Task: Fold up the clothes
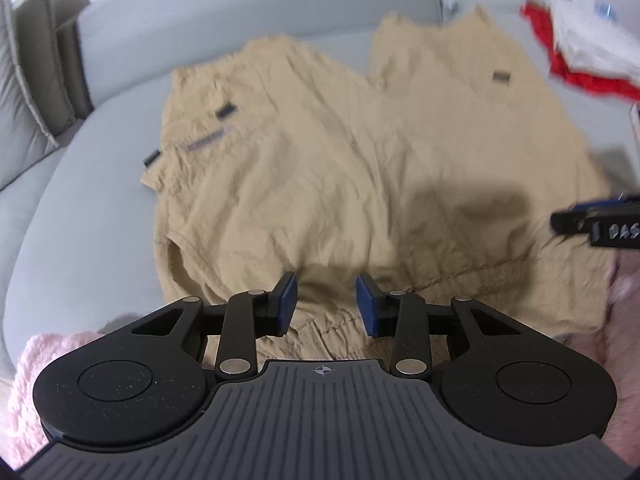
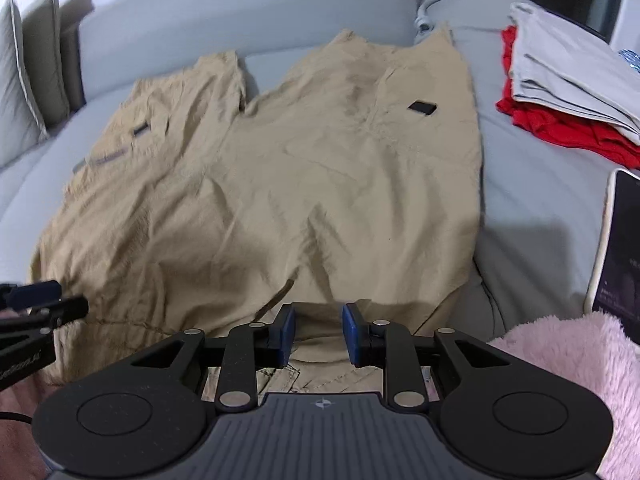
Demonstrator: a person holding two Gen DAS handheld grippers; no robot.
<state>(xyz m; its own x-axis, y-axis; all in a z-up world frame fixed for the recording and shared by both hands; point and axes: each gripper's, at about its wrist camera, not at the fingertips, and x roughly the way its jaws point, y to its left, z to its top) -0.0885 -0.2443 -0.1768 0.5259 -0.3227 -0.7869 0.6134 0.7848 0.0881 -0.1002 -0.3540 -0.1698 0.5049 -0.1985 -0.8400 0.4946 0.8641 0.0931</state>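
Grey sofa cushions (image 2: 520, 208) carried crumpled, soft, lightweight khaki cotton shorts (image 2: 280, 184), spread flat, legs far; both the left tool (image 1: 326, 304) and right tool (image 2: 318, 332) hovered spread, empty, over the near waistband, likeliest grip point.

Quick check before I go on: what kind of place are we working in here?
Most likely a living room at home: the tan shorts lie spread on a grey sofa with a cushion at its end, and folded clothes are stacked beside them.
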